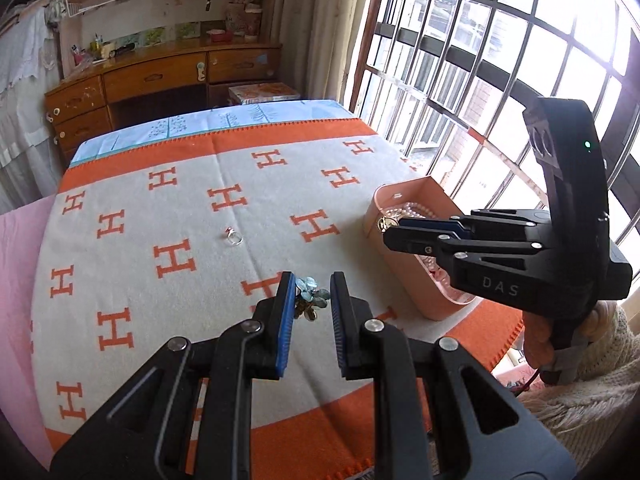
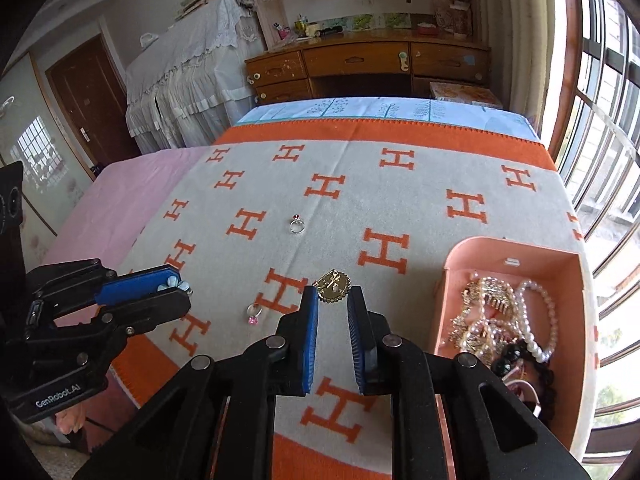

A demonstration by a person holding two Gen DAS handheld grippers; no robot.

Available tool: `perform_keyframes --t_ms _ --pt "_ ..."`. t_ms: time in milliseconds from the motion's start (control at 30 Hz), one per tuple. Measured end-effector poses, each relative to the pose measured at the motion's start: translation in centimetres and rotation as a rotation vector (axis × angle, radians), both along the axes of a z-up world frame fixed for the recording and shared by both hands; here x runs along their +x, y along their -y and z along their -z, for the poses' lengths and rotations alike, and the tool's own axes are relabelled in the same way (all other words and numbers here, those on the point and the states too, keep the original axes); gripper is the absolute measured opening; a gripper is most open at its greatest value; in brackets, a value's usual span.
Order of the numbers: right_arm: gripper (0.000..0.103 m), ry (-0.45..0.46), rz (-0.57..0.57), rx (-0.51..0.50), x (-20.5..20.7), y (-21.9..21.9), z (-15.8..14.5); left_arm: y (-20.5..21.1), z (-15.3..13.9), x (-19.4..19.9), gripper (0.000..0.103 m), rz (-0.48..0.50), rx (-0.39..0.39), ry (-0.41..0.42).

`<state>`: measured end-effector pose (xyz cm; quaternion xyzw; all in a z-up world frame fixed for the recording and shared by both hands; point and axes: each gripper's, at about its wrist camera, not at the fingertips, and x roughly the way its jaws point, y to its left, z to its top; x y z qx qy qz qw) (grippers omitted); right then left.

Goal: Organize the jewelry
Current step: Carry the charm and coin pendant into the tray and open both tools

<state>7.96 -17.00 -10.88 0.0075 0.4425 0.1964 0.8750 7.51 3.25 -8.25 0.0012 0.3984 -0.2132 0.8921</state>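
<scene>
While both grippers carry a piece clear of the blanket (image 2: 400, 200), the grips look marginal. The left gripper (image 1: 313, 298) is clamped on a pale-blue flower brooch (image 1: 310, 294), caught only at the fingertips, most of it sticking out past the pads. The right gripper (image 2: 333, 296) is closed on a gold brooch (image 2: 332, 286), also pinched at the very tips by its lower edge.

Risks:
- Either piece slips or pivots out on a jolt; thin metal on a shallow bite.
- The pink box (image 2: 576, 300) at the blanket's right edge is already heaped with pearls and gold pieces, so a drop from height could bounce out or snag.
- Both grippers heading for the box could collide; go one at a time.

Two rings remain on the blanket: a red-stone ring (image 2: 297, 225) near the middle and a pink-stone ring (image 2: 253, 314) toward the near edge, easy to knock or lose.
</scene>
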Motion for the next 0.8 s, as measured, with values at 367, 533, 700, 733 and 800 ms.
perform_keyframes --t_ms 367,533,700,733,800 --pt "0.015 0.167 0.193 0.033 -5.7 12.6 -7.9 10.6 -6.4 2.8 0.015 0.154 -0.051 0.034" --pt "0.015 0.134 0.239 0.048 -7.0 16.9 -7.4 15.2 -5.0 4.3 0.015 0.188 -0.032 -0.036" --pt "0.015 0.056 0.237 0.056 -7.0 18.7 -5.0 17.7 -2.2 5.7 0.016 0.169 0.001 -0.103" --pt "0.015 0.042 0.233 0.057 -7.1 18.9 -4.7 17.9 -1.7 6.0 0.017 0.167 0.007 -0.125" --pt "0.016 0.026 0.222 0.063 -7.2 19.0 -4.2 18.0 -0.7 6.3 0.040 0.168 0.013 -0.165"
